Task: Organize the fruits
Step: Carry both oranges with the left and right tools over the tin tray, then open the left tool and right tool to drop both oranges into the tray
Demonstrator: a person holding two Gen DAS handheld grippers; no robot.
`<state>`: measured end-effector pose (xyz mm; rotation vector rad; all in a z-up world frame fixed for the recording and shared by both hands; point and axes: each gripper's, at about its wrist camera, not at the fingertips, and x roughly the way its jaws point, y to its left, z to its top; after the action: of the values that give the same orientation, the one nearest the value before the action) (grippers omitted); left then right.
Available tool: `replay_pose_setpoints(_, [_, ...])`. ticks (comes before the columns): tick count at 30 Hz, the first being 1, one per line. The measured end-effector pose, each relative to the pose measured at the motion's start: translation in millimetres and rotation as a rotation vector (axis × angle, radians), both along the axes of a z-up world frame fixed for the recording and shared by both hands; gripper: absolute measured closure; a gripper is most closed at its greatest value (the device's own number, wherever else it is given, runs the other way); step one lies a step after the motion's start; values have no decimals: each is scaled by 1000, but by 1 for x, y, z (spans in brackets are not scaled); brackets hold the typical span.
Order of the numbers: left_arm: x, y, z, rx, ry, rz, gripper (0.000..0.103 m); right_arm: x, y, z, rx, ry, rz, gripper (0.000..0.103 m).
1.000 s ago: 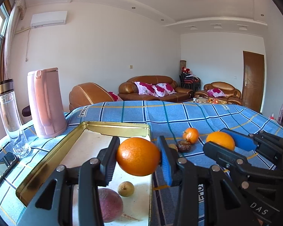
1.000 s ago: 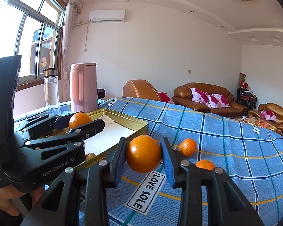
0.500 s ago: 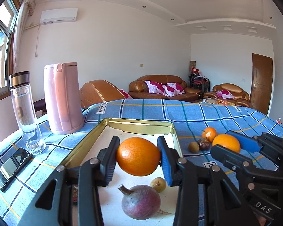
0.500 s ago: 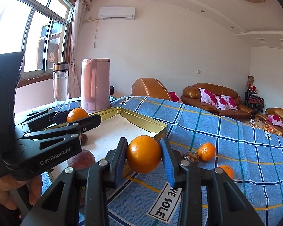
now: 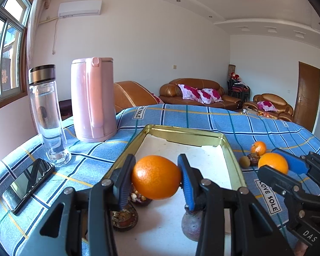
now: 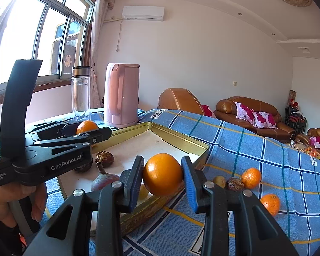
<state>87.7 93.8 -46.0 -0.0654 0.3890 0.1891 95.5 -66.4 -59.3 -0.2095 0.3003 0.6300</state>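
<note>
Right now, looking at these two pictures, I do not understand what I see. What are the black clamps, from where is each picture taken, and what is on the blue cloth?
No robot is here: a person holds one hand tool in each hand, and each tool carries a camera looking along its jaws. The left gripper is shut on an orange; the right gripper is shut on another orange. Each view also shows the other tool from the side. On the blue checked cloth stands a gold tray with dark fruits, a pink kettle, a glass bottle and a phone. Two tangerines lie outside the tray.
</note>
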Motion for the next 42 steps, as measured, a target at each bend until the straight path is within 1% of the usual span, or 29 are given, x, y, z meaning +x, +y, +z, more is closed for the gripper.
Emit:
replay_pose_setpoints(8, [-5,12,-2,5,21,14,60,-3,13,1,-5,1,28,65])
replay_pose_setpoints(16, [-9,29,-3,0,40,43,60,-11,37,0,-25,-4,85,65])
replay_pose_setpoints(23, [-10,38,-5,-5,59,51,60,-19,60,-3,-59,-6,132,65])
replay_pose_setpoints(34, [-7,43,-9,-2,98,43,60,-24,83,-6,-119,-7,177,65])
replay_pose_setpoints(37, [-5,44,-10,-2,114,41,60,-23,87,-8,-131,4,187,65])
replay_pose_setpoints(42, [-3,43,-11,2,129,38,60,-18,95,-13,-177,51,206,64])
